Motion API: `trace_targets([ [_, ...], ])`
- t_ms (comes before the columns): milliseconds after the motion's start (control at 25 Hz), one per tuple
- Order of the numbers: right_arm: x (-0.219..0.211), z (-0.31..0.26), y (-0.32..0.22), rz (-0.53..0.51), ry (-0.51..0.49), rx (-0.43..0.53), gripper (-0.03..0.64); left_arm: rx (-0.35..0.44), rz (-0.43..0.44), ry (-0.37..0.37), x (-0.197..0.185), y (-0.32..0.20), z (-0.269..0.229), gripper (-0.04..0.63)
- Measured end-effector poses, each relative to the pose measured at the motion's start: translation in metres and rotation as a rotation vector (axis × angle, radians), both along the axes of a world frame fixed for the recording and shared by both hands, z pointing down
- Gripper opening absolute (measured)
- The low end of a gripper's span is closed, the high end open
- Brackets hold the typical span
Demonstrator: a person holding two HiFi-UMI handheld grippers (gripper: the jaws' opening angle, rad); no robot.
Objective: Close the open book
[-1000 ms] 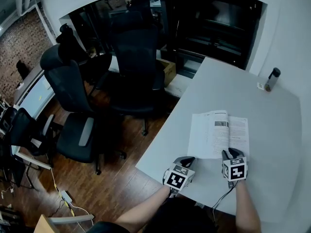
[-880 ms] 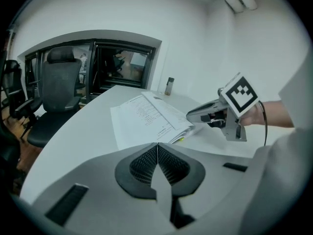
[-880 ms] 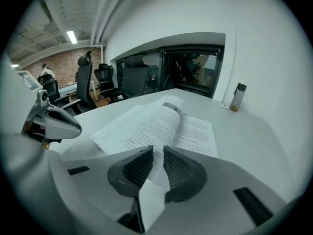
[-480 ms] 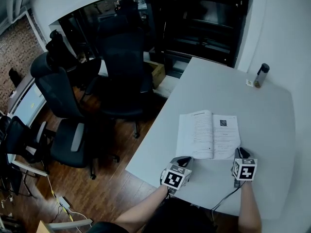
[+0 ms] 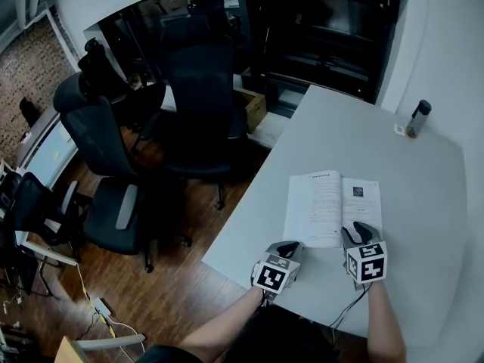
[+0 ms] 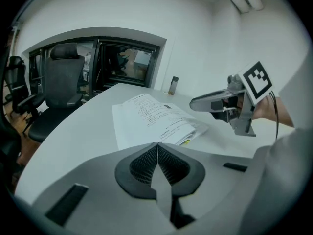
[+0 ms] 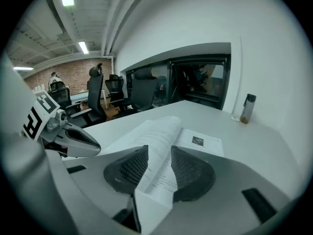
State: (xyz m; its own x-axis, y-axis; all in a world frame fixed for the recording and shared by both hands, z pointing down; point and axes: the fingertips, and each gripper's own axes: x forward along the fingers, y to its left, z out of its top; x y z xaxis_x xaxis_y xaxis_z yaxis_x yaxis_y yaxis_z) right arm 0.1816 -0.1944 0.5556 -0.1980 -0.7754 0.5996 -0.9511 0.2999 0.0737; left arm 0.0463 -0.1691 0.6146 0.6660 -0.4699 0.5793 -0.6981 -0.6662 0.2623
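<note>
Two risks stand out; the right gripper's (image 7: 157, 166) jaws are opening with a sheaf of the book's (image 5: 321, 203) pages standing between the pads, so those pages may slide free and flop back flat, leaving the book open; or, if the pads catch only a few leaves, swinging them over could crease or tear them. Ahead of both tools the book lies open on the table (image 5: 423, 203), its near edge at the right gripper's tips; that gripper tilts forward and down, forearm trailing behind it; the left gripper (image 6: 157, 163), just to its left and short of the book's near left corner, tilts down likewise, pads pressed together on nothing.
</note>
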Motion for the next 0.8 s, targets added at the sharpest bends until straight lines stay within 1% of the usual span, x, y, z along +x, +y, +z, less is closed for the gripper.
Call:
trace_targets([
  [40,-0.011,0.005,-0.001,-0.018,-0.007,-0.011,0.128,0.0,-0.005,0.002,-0.003,-0.001,0.0,0.006],
  [120,-0.033,0.014,-0.003,-0.053,-0.012,-0.025,0.216,-0.002,-0.014,0.001,-0.009,-0.002,-0.001,0.005],
  [200,-0.051,0.023,-0.004,-0.089,0.006,-0.039,0.303,-0.003,-0.018,0.002,-0.013,-0.003,-0.001,0.006],
  [280,-0.062,0.035,-0.004,-0.111,0.046,-0.061,0.35,-0.006,-0.019,-0.001,-0.016,-0.004,0.0,0.005],
  [320,-0.065,0.042,-0.003,-0.118,0.073,-0.075,0.358,-0.007,-0.018,-0.002,-0.018,-0.004,0.001,0.006],
  [440,-0.065,0.054,-0.001,-0.131,0.174,-0.094,0.359,-0.011,-0.017,-0.004,-0.023,-0.004,0.003,0.006],
  [520,-0.06,0.055,-0.001,-0.133,0.213,-0.092,0.357,-0.013,-0.016,-0.005,-0.025,-0.003,0.004,0.006],
  [560,-0.056,0.054,-0.001,-0.123,0.21,-0.092,0.356,-0.014,-0.015,-0.005,-0.025,-0.003,0.004,0.006],
  [680,-0.042,0.054,-0.003,-0.072,0.177,-0.081,0.291,-0.016,-0.007,-0.004,-0.023,-0.002,0.006,0.006],
  [800,-0.027,0.052,0.001,-0.022,0.136,-0.097,0.254,-0.013,0.003,0.005,-0.015,-0.001,0.007,0.006],
])
